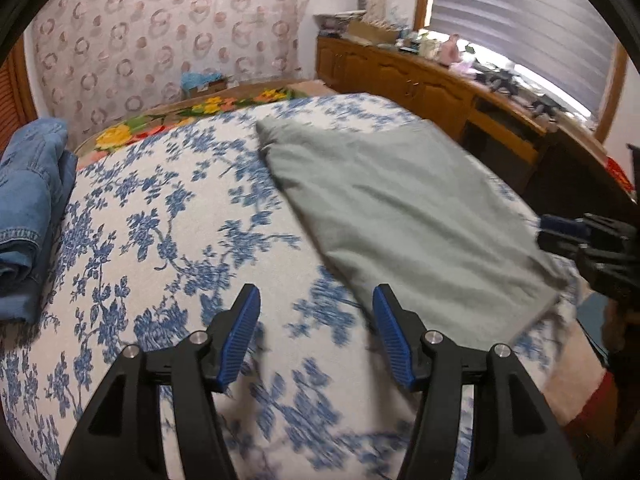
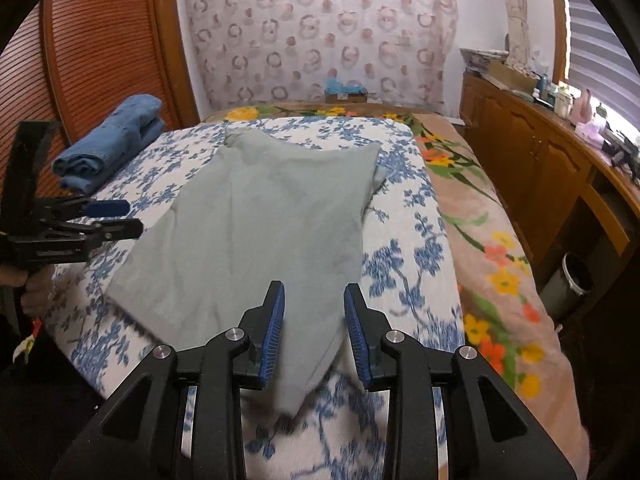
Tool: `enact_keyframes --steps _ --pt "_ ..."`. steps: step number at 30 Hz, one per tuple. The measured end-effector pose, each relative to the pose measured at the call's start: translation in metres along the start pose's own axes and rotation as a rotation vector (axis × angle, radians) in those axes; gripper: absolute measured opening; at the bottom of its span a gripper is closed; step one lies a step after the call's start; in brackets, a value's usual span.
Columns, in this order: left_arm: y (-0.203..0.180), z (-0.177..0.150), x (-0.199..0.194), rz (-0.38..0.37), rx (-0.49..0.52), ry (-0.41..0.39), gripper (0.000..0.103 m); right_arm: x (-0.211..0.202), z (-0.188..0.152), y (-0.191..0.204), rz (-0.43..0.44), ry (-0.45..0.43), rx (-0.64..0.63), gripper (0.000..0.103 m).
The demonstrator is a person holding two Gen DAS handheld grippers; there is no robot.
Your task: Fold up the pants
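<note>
Grey-green pants (image 2: 272, 208) lie folded flat on the bed, long side running away from me; in the left wrist view the pants (image 1: 400, 208) are to the right. My right gripper (image 2: 314, 286) hovers over their near corner with its jaws apart, and the cloth lies loose under and between the pads, not pinched. It also shows at the right edge as the right gripper (image 1: 560, 232). My left gripper (image 1: 316, 292) is open over the bare bedspread just left of the pants, holding nothing. In the right wrist view the left gripper (image 2: 128, 216) sits at the pants' left edge.
A blue floral bedspread (image 2: 408, 240) covers the bed, with a flowered blanket (image 2: 492, 248) along its right side. Folded blue jeans (image 2: 116, 136) rest at the far left. A wooden cabinet (image 2: 540, 152) with clutter, a small bin (image 2: 576, 280) and a slatted door (image 2: 100, 52) surround the bed.
</note>
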State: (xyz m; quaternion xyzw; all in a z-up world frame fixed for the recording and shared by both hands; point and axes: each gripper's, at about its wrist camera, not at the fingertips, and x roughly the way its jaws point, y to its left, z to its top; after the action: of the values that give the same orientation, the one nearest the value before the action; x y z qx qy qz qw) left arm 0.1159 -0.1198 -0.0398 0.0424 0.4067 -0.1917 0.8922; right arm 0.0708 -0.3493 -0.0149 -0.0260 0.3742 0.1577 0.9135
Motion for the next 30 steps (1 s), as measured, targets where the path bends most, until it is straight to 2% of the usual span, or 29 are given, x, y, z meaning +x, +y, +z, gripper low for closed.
enact_keyframes --steps 7,13,15,22,24,25,27,28,30 --pt "-0.026 -0.019 -0.015 -0.045 0.048 0.012 0.058 -0.012 -0.019 0.001 -0.012 0.013 0.037 0.031" --pt "-0.029 -0.029 -0.012 -0.078 0.027 0.028 0.058 -0.009 -0.032 -0.006 -0.001 0.036 0.093 0.031" --pt "-0.031 -0.031 -0.014 -0.099 0.024 0.028 0.053 -0.01 -0.034 -0.007 0.0 0.034 0.093 0.031" --pt "-0.034 -0.037 -0.014 -0.154 0.005 0.043 0.046 -0.008 -0.037 0.0 0.032 0.043 0.092 0.031" --pt "-0.036 -0.038 -0.013 -0.168 0.008 0.05 0.039 -0.007 -0.036 0.003 0.045 0.049 0.091 0.028" --pt "-0.037 -0.039 -0.012 -0.173 0.01 0.053 0.037 -0.007 -0.036 0.004 0.051 0.05 0.09 0.022" --pt "-0.039 -0.04 -0.012 -0.191 0.016 0.057 0.022 -0.007 -0.035 0.005 0.064 0.044 0.089 0.014" --pt "-0.04 -0.04 -0.012 -0.192 0.019 0.054 0.02 -0.009 -0.034 0.006 0.061 0.037 0.084 0.011" --pt "-0.04 -0.04 -0.016 -0.19 0.027 0.041 0.01 -0.013 -0.03 0.008 0.063 0.024 0.079 0.01"
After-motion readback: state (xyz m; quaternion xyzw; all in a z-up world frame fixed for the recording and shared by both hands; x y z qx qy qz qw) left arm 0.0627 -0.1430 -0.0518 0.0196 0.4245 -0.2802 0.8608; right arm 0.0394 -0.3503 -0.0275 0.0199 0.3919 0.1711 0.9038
